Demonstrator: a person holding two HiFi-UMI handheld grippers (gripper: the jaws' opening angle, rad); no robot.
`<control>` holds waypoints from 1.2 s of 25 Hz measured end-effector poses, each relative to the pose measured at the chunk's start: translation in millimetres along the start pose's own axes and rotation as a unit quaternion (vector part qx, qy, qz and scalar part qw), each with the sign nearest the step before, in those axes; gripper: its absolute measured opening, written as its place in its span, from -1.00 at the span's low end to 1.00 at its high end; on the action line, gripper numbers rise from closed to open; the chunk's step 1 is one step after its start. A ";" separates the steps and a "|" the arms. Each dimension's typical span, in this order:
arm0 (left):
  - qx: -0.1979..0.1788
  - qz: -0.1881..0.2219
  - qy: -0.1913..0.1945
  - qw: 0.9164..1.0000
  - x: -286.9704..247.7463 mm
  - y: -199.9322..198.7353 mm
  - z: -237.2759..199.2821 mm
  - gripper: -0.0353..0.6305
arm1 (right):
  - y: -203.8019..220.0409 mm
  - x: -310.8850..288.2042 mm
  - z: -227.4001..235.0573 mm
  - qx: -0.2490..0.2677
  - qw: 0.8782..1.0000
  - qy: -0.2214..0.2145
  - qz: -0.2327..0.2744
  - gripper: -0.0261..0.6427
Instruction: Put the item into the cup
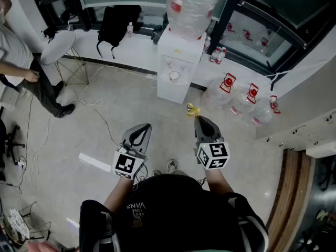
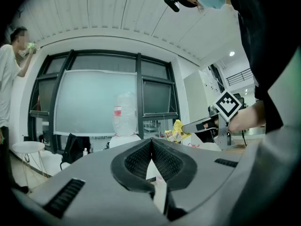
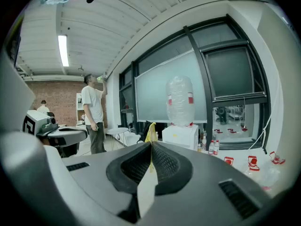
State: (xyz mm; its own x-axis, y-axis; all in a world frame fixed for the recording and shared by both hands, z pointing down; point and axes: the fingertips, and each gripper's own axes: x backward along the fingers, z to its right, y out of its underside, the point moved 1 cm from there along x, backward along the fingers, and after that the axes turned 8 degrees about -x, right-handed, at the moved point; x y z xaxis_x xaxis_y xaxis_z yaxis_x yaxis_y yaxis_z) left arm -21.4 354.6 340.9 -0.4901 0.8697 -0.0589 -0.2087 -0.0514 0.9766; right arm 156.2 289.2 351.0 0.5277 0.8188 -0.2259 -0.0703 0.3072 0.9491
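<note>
A small yellow packet (image 1: 191, 109) sticks out of the tip of my right gripper (image 1: 198, 118), which is shut on it; in the right gripper view the packet (image 3: 151, 133) shows as a thin yellow edge above the closed jaws. My left gripper (image 1: 143, 126) is held level beside it, shut with nothing in it. From the left gripper view the packet (image 2: 178, 131) hangs at the right gripper (image 2: 188, 127). A white cup (image 1: 174, 76) sits in the alcove of the white water dispenser (image 1: 177, 62) ahead, well beyond both grippers.
The dispenser carries a large clear bottle (image 1: 192, 4). Empty water jugs (image 1: 239, 104) lie on the floor to its right. A person (image 1: 21, 72) stands far left by a round white table (image 1: 58, 45). Cables (image 1: 94, 106) trail over the floor.
</note>
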 end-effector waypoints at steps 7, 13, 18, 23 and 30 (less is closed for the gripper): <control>0.006 -0.003 0.011 1.000 -3.7 15.5 -11.8 -0.83 | 10.2 -16.1 -2.4 -0.047 0.999 -0.015 0.004 -0.78; 0.018 -0.011 0.009 1.000 -36.2 29.7 -31.5 -0.84 | 22.7 -53.5 14.3 -0.058 0.998 -0.024 -0.025 -0.78; 0.023 -0.024 -0.001 0.999 -89.9 40.7 -55.0 -0.83 | 11.9 -103.2 50.9 -0.083 0.995 -0.034 -0.031 -0.78; 0.031 -0.029 -0.017 0.999 -151.2 50.1 -74.9 -0.84 | 4.7 -152.1 92.6 -0.089 0.994 -0.046 -0.048 -0.79; 0.042 -0.039 -0.035 0.998 -217.3 65.0 -101.7 -0.83 | 0.5 -213.6 131.8 -0.083 0.991 -0.066 -0.078 -0.79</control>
State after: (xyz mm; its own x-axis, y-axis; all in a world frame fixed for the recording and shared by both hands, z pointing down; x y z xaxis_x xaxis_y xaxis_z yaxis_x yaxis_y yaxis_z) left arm -14.5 112.3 396.1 -0.4133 0.9021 -0.1238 -0.1712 0.0566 0.9836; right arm 154.9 50.5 428.7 0.6493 0.6870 -0.3264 -0.1118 0.5107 0.8524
